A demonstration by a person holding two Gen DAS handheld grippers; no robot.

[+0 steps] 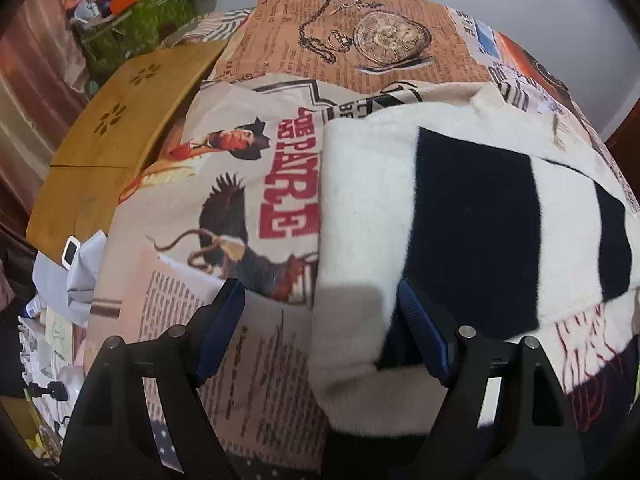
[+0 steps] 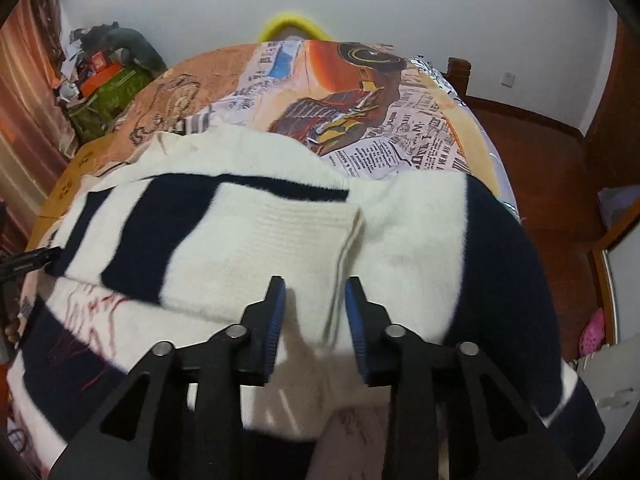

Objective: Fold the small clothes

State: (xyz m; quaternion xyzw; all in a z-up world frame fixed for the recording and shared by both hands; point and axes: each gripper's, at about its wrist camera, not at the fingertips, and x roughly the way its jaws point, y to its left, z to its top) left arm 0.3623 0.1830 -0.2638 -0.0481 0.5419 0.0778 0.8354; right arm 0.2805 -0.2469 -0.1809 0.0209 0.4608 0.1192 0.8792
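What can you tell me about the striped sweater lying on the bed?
The striped sweater is a soft, fuzzy-looking knit in wide white and dark navy bands, with a ribbed white cuff. It lies partly folded on the printed bedspread, one sleeve laid across the body. The right gripper is open, the cuffed sleeve's edge between its fingers. The left gripper is open too, straddling a white fold at the sweater's other end.

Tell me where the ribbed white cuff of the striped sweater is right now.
In the right wrist view, the ribbed cuff lies folded across the middle of the navy-and-white striped sweater on the printed bedspread, just ahead of the right gripper, whose fingers straddle its near corner.
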